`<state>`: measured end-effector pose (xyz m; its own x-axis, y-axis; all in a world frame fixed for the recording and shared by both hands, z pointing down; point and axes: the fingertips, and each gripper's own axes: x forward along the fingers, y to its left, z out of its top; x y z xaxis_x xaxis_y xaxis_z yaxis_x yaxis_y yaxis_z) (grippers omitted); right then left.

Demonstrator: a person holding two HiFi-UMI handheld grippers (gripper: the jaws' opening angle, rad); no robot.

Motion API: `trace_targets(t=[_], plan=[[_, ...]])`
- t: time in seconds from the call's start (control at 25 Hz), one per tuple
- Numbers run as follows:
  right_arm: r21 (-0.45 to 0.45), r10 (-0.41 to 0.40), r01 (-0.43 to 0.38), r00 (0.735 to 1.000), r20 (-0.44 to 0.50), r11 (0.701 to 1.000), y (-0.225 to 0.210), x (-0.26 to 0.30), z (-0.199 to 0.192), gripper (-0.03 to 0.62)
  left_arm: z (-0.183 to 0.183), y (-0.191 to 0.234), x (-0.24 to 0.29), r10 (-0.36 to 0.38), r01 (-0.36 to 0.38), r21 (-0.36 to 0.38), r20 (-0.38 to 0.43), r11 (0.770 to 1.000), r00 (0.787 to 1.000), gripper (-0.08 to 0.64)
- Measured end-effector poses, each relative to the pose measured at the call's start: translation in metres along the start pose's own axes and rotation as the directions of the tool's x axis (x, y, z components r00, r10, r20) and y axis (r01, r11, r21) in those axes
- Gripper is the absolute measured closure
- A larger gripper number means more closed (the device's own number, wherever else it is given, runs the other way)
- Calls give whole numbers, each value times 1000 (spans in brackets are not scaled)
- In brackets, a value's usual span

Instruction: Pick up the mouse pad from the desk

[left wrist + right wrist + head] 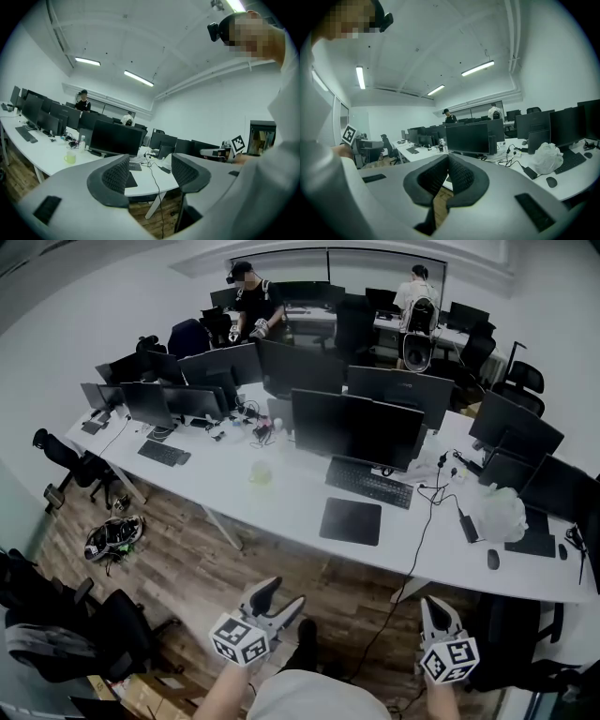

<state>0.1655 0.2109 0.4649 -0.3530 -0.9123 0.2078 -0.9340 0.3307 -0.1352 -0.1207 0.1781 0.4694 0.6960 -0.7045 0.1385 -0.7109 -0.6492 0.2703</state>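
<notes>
Desk (281,507) holds mouse pad (351,521) flat, long axis along its edge; left tool (150,172) released, right tool (446,169) clenched.

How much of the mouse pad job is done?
Nothing done yet: the mouse pad lies flat on the desk. In hand: the left gripper is open and empty, the right gripper shut, both short of the desk. Still to do: reach, grip, lift.
</notes>
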Motion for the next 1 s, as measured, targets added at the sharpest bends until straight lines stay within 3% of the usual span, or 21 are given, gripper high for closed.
trace_targets(t=[0.6, 1.0], plan=[[5, -93, 94, 995, -31, 996, -37, 93, 12, 581, 16, 82, 86, -62, 63, 8, -47, 998, 997, 256], [18, -166, 168, 983, -83, 986, -41, 165, 10, 581, 21, 138, 154, -177, 186, 50, -140, 981, 974, 234]])
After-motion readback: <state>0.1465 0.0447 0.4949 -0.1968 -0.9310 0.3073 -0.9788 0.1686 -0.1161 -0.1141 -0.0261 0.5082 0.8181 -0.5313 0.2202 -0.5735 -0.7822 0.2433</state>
